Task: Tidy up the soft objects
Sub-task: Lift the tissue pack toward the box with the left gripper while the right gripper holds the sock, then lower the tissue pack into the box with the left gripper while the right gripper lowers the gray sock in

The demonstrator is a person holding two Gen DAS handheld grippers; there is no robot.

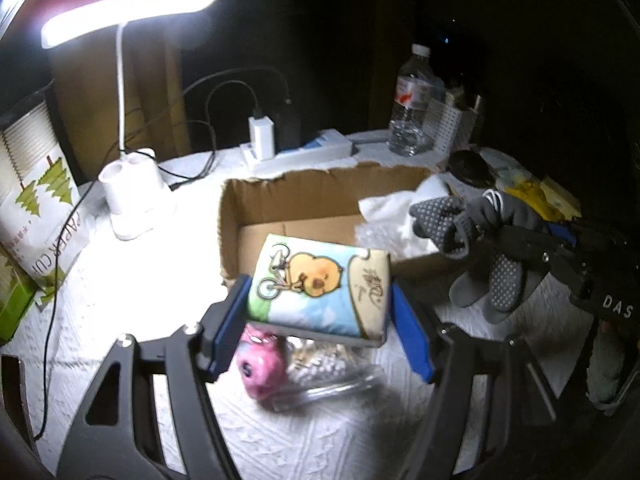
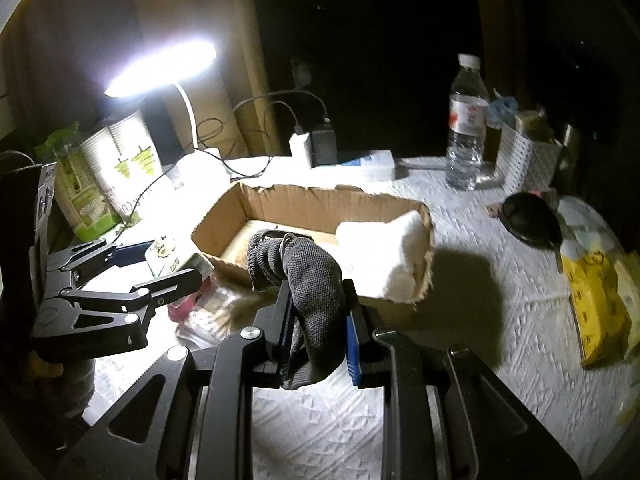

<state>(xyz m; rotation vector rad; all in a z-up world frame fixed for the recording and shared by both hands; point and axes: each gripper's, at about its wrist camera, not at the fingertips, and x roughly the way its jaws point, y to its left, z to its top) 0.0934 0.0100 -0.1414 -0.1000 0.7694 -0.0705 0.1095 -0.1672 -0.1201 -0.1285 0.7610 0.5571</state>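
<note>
The left claw (image 1: 318, 316) is clamping a cartoon-printed tissue pack (image 1: 320, 286) between its blue pads, holding it just in front of the cardboard box (image 1: 288, 200), above the counter (image 1: 120, 280). The right claw (image 2: 318, 328) is pinching grey socks (image 2: 308, 280) near the box's front wall, their loose ends dangling. White padding (image 2: 380, 252) is already lying inside the box. Likely risks: the drooping socks snagging the torn rim, or both claws colliding over the opening.
</note>
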